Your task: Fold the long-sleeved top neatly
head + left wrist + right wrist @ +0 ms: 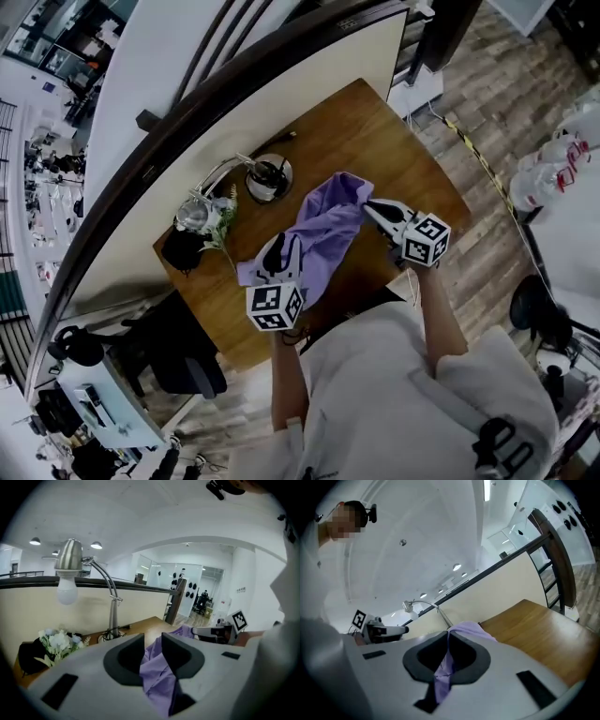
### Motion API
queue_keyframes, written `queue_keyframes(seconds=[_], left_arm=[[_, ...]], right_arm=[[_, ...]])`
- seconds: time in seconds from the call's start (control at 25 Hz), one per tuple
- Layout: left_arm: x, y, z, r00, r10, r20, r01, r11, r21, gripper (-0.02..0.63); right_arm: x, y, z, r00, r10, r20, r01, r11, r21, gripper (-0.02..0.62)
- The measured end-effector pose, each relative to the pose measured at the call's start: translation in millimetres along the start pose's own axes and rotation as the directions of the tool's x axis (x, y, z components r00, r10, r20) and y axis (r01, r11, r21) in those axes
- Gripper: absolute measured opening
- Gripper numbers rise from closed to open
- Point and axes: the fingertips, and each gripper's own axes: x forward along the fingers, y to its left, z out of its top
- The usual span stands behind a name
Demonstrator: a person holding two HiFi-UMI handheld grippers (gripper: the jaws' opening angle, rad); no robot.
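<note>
The purple long-sleeved top (323,234) hangs bunched above the wooden table (375,131), held up between both grippers. My left gripper (277,255) is shut on its near-left part; in the left gripper view purple cloth (157,677) fills the gap of the left gripper (152,651). My right gripper (368,205) is shut on the far-right end of the top; thin purple fabric (443,674) runs through the closed right gripper (448,643). Each gripper also shows in the other's view: the right gripper (208,632) and the left gripper (401,630).
A desk lamp (267,178) with a round base stands at the table's far left, its head (69,562) raised. White flowers (223,220) and a black object (181,248) sit beside it. A cream partition (234,103) borders the table's far side. A dark chair (183,352) stands nearby.
</note>
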Motion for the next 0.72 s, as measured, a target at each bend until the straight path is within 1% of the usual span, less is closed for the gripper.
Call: queue_keyframes(seconds=[0.12,0.2,0.28,0.36,0.44,0.48,0.52,0.56,0.64,0.68,0.72], left_arm=[[27,-5,3,0.996,-0.08,-0.038,0.084,0.991,0.106,0.126],[48,-13,1,0.986,-0.144,-0.079,0.157,0.971,0.183,0.126],[71,-25,-3,0.967,-0.217,-0.133,0.245,0.936,0.254,0.126],[91,-40,-11,0.937,-0.285,-0.202,0.338,0.882,0.328,0.126],[111,-54,-21,0.902,-0.334,-0.274,0.423,0.814,0.399,0.126],[120,-60,-26,0.881,-0.355,-0.313,0.464,0.774,0.431,0.126],[128,-67,-32,0.856,-0.376,-0.355,0.51,0.728,0.457,0.126],[134,-74,-39,0.824,-0.4,-0.402,0.561,0.675,0.478,0.126],[143,-87,-50,0.749,-0.442,-0.494,0.661,0.56,0.5,0.126],[149,-91,-54,0.714,-0.454,-0.533,0.698,0.508,0.504,0.126],[156,-94,-59,0.686,-0.455,-0.568,0.727,0.462,0.508,0.126]], right_arm=[[-24,11,-5,1.0,0.0,-0.014,0.0,0.999,-0.039,0.021],[-38,16,-12,0.999,-0.008,-0.031,0.006,0.998,-0.06,0.021],[-52,18,-21,0.998,-0.021,-0.056,0.016,0.997,-0.081,0.021],[-65,18,-31,0.995,-0.036,-0.09,0.026,0.994,-0.103,0.021],[-76,16,-41,0.991,-0.054,-0.125,0.038,0.991,-0.127,0.021],[-80,16,-47,0.988,-0.062,-0.142,0.042,0.989,-0.139,0.021],[-84,15,-53,0.985,-0.069,-0.16,0.045,0.988,-0.149,0.021],[-88,15,-59,0.981,-0.075,-0.18,0.047,0.986,-0.158,0.021],[-94,15,-72,0.972,-0.086,-0.219,0.049,0.984,-0.171,0.021],[-97,14,-78,0.967,-0.09,-0.237,0.048,0.983,-0.176,0.021],[-99,14,-83,0.963,-0.094,-0.253,0.048,0.982,-0.181,0.021]])
